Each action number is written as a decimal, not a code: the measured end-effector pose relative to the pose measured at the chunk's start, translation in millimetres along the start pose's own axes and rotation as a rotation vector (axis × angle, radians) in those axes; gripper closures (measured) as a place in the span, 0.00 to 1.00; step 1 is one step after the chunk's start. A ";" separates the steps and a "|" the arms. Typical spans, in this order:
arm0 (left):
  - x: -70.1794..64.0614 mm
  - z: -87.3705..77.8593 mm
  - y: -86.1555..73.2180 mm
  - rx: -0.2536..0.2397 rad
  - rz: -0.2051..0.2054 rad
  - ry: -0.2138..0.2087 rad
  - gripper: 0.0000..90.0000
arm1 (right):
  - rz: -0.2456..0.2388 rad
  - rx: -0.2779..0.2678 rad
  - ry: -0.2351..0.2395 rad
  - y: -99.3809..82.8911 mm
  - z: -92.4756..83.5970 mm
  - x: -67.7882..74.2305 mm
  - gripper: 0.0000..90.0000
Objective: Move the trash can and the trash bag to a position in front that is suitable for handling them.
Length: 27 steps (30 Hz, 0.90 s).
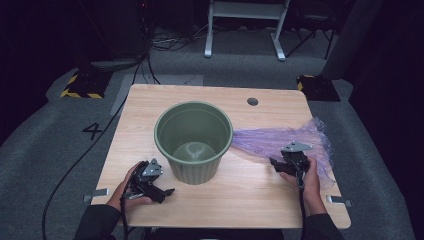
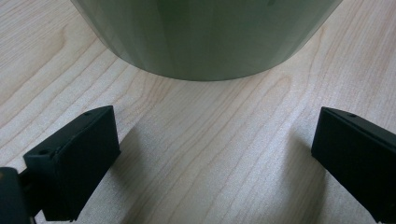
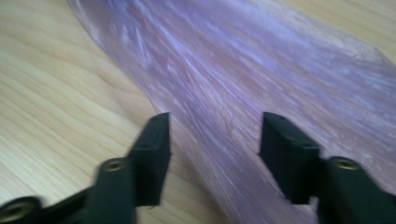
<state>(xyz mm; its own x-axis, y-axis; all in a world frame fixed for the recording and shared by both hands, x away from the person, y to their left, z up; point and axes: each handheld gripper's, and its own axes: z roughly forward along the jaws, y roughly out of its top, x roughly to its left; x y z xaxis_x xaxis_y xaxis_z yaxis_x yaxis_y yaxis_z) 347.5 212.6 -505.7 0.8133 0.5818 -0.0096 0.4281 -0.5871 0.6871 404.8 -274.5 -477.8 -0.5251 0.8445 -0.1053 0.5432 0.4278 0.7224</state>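
Note:
A green plastic pot (image 1: 194,140) stands upright and empty in the middle of the wooden table (image 1: 150,107). A thin purple plastic bag (image 1: 280,140) lies flat from the pot's right side out to the table's right edge. My left gripper (image 1: 165,192) rests near the front left of the pot, open, with bare wood between its jaws; in the left gripper view (image 2: 215,154) it faces the pot's base (image 2: 205,37). My right gripper (image 1: 278,166) hovers over the bag's near edge. In the right gripper view (image 3: 215,140) it stands open over the bag (image 3: 233,70), pads off the film.
A round cable hole (image 1: 252,101) sits near the table's far edge. On the floor beyond are a white frame (image 1: 245,30), black bases with yellow stripes (image 1: 82,85), and cables. A metal bracket (image 1: 340,201) sticks out at the front right corner.

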 end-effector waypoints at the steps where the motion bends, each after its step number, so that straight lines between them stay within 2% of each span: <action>1: 0.0 0.0 0.0 0.000 0.000 0.000 0.01 | 0.000 0.000 0.000 0.0 0.0 0.0 0.41; 4: 0.0 0.0 0.0 0.000 0.000 0.000 0.01 | 0.041 -0.068 -0.015 6.0 -1.7 6.7 0.35; 5: 0.0 0.1 0.1 0.000 0.000 0.000 0.01 | 0.087 -0.100 -0.013 10.3 0.5 10.3 0.32; 7: 0.0 0.1 0.1 0.000 0.000 0.000 0.01 | 0.110 -0.123 -0.011 14.1 5.7 14.3 0.31; 10: -0.1 0.1 0.2 0.001 0.000 0.000 0.01 | 0.108 -0.107 -0.001 18.5 19.3 21.4 0.32; 12: -0.1 0.0 0.2 0.002 0.001 0.000 0.01 | 0.083 -0.098 -0.030 20.3 28.5 26.5 0.34; 13: -0.2 0.1 0.2 0.002 0.003 -0.002 0.01 | 0.083 -0.098 -0.030 20.3 28.5 26.5 0.34; 15: -0.8 0.0 0.3 0.003 0.013 -0.012 0.01 | 0.107 -0.080 -0.013 21.0 41.5 28.3 0.34; 19: -1.0 0.0 0.3 0.003 0.016 -0.012 0.01 | 0.108 -0.053 -0.029 22.9 52.3 27.1 0.34; 21: -1.1 0.0 0.2 0.003 0.015 -0.012 0.01 | 0.099 -0.041 -0.055 24.0 54.2 25.5 0.37; 26: -1.1 0.0 0.2 0.003 0.015 -0.012 0.01 | 0.123 -0.032 -0.037 24.2 56.5 19.5 0.41; 27: -1.1 0.0 0.3 0.003 0.016 -0.012 0.01 | 0.127 -0.031 0.001 23.8 56.3 17.1 0.49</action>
<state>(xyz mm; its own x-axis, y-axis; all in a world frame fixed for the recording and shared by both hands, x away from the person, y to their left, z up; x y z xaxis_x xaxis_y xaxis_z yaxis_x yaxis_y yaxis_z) 346.7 211.8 -505.6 0.8246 0.5657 -0.0074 0.4162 -0.5976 0.6853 445.7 -231.8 -500.9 -0.4535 0.8912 -0.0108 0.5849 0.3068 0.7508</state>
